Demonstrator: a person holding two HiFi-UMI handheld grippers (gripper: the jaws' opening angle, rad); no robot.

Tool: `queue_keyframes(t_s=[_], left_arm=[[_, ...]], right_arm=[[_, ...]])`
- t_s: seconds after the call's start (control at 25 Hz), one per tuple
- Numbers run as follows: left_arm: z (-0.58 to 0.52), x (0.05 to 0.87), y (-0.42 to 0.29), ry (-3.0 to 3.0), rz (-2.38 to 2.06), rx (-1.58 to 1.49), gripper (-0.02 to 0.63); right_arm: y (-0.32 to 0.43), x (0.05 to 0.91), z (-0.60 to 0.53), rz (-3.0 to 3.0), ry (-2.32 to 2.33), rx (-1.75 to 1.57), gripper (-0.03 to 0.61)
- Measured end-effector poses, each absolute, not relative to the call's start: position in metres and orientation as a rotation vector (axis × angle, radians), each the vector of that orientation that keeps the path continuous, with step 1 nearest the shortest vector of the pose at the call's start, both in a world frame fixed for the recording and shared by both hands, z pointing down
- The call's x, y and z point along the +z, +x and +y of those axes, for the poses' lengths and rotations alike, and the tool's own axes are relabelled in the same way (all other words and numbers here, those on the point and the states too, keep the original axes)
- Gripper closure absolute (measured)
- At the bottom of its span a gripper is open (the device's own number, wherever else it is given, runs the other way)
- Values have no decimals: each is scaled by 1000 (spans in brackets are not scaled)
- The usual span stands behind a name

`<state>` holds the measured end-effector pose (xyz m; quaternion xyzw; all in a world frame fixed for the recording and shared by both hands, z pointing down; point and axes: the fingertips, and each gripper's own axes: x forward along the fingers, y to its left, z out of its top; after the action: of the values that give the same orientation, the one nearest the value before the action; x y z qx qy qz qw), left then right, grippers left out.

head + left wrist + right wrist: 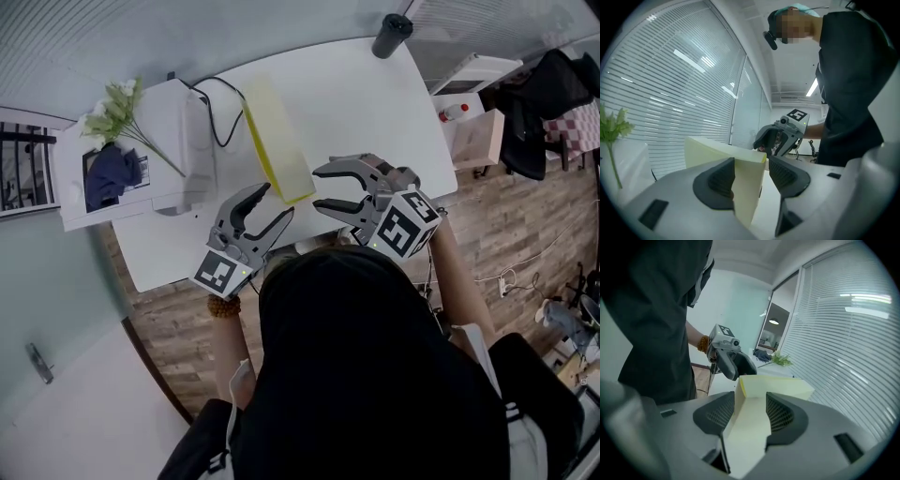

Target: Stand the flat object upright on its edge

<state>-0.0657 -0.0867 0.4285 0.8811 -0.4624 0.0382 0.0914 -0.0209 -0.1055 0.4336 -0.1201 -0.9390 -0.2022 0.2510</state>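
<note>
The pale yellow flat rectangular slab (pixel 275 141) stands upright on its long edge on the white worktop (pixel 356 94). The left gripper (pixel 275 202) and right gripper (pixel 320 187) flank its near end, both jaws released and not pressing it. The task looks essentially done, with only withdrawing left.

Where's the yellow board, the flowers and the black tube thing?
yellow board (pixel 277 141): head view, middle of its pale yellow side.
flowers (pixel 120 101): head view, on the white blooms and green leaves.
black tube (pixel 390 37): head view, on its dark body at the table's far edge.
</note>
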Motion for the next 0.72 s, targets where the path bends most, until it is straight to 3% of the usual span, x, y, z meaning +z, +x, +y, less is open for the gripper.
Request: queue_keyframes(t_s=[0.16,0.72], left_arm=[[-84,450,-62,2604,-1377,312,394],[-113,452,-64,2595,-1445,322,411]], right_arm=[[-33,428,-102,-2513,-334,-651,387],[-50,444,-115,-2397,-319,-744,388]])
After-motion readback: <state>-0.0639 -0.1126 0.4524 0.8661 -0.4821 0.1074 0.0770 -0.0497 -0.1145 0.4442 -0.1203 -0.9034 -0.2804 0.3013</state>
